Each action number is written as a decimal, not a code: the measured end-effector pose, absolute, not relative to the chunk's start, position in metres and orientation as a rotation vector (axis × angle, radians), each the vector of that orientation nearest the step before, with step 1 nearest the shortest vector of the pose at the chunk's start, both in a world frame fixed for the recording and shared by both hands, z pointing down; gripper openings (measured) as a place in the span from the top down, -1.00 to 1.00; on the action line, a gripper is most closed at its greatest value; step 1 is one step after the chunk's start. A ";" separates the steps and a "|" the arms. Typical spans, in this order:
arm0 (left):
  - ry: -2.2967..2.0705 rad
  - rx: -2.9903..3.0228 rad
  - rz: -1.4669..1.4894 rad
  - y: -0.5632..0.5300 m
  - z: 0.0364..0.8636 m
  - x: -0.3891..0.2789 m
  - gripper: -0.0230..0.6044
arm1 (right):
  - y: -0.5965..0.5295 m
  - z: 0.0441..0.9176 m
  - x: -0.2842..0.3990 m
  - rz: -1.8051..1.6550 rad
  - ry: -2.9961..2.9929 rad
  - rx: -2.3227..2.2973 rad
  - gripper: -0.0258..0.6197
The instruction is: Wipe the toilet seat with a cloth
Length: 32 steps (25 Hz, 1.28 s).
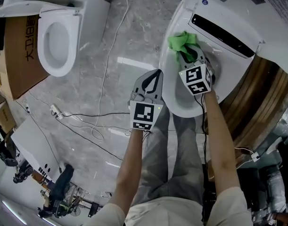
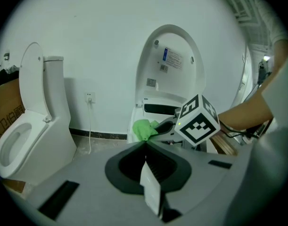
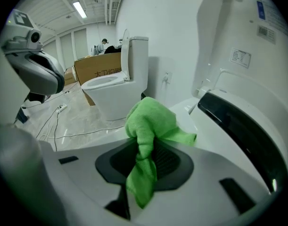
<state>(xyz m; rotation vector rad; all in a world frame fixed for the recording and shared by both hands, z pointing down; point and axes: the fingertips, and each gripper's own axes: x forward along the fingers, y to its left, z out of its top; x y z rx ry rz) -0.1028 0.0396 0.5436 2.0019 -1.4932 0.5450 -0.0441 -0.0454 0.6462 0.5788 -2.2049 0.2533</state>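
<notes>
A white toilet with its lid point(image 1: 238, 4) raised stands at the upper right of the head view. My right gripper point(image 1: 189, 54) is over the rear left part of the toilet seat point(image 1: 174, 95), shut on a green cloth point(image 1: 182, 41). In the right gripper view the cloth point(image 3: 151, 126) bulges out of the jaws over the seat point(image 3: 200, 112), just before the black band point(image 3: 233, 126) under the lid. My left gripper point(image 1: 156, 74) hangs beside the seat's left rim, shut with nothing in it. From the left gripper view I see the cloth point(image 2: 144, 128) ahead of the left gripper point(image 2: 145, 145).
A second toilet point(image 1: 59, 36) stands at the upper left beside a cardboard box point(image 1: 21, 55). Cables point(image 1: 87, 121) and a power strip point(image 1: 56, 111) lie on the grey marble floor. A wooden panel point(image 1: 257, 98) sits right of the toilet.
</notes>
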 end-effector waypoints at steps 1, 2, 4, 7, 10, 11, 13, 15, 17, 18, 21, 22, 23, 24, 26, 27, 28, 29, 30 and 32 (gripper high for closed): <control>-1.491 2.000 0.550 0.043 0.545 -0.104 0.89 | -0.043 0.647 -0.045 0.258 -2.202 0.569 0.63; -1.489 1.998 0.554 0.045 0.546 -0.105 0.89 | -0.040 0.647 -0.046 0.261 -2.199 0.558 0.63; -1.484 1.995 0.558 0.051 0.547 -0.105 0.89 | -0.032 0.647 -0.048 0.264 -2.196 0.536 0.63; -1.473 1.995 0.565 0.059 0.548 -0.104 0.89 | -0.022 0.648 -0.049 0.275 -2.192 0.523 0.63; -1.465 1.996 0.573 0.066 0.549 -0.102 0.89 | -0.012 0.649 -0.050 0.286 -2.192 0.513 0.63; -1.463 1.996 0.574 0.068 0.549 -0.102 0.89 | -0.008 0.649 -0.050 0.290 -2.191 0.507 0.63; -1.460 1.994 0.578 0.073 0.549 -0.101 0.89 | 0.000 0.649 -0.050 0.297 -2.190 0.496 0.63; -1.455 1.995 0.582 0.078 0.549 -0.099 0.89 | 0.007 0.650 -0.050 0.305 -2.191 0.490 0.63; -1.450 1.997 0.590 0.083 0.550 -0.098 0.89 | 0.014 0.651 -0.049 0.315 -2.188 0.490 0.63; -1.448 1.998 0.593 0.085 0.550 -0.098 0.89 | 0.017 0.651 -0.049 0.320 -2.188 0.491 0.63; -1.445 1.996 0.601 0.092 0.551 -0.097 0.89 | 0.028 0.652 -0.049 0.336 -2.187 0.491 0.63; -1.443 1.996 0.605 0.094 0.552 -0.097 0.89 | 0.032 0.652 -0.049 0.340 -2.187 0.490 0.63; -1.441 1.996 0.609 0.096 0.552 -0.097 0.89 | 0.036 0.652 -0.050 0.345 -2.188 0.490 0.63; -1.439 1.996 0.612 0.098 0.552 -0.097 0.89 | 0.041 0.653 -0.049 0.352 -2.189 0.490 0.63; -1.433 1.996 0.615 0.103 0.553 -0.096 0.89 | 0.050 0.654 -0.048 0.364 -2.189 0.488 0.63; -1.429 1.996 0.617 0.105 0.553 -0.094 0.89 | 0.054 0.654 -0.047 0.366 -2.188 0.484 0.63; -1.425 1.998 0.619 0.106 0.554 -0.093 0.89 | 0.058 0.654 -0.046 0.368 -2.186 0.479 0.63; -1.420 2.001 0.623 0.107 0.554 -0.092 0.89 | 0.061 0.654 -0.045 0.370 -2.185 0.475 0.63; -1.417 2.004 0.628 0.109 0.555 -0.092 0.89 | 0.065 0.654 -0.045 0.375 -2.184 0.473 0.63; -1.411 2.007 0.637 0.111 0.555 -0.093 0.89 | 0.072 0.654 -0.045 0.387 -2.182 0.472 0.63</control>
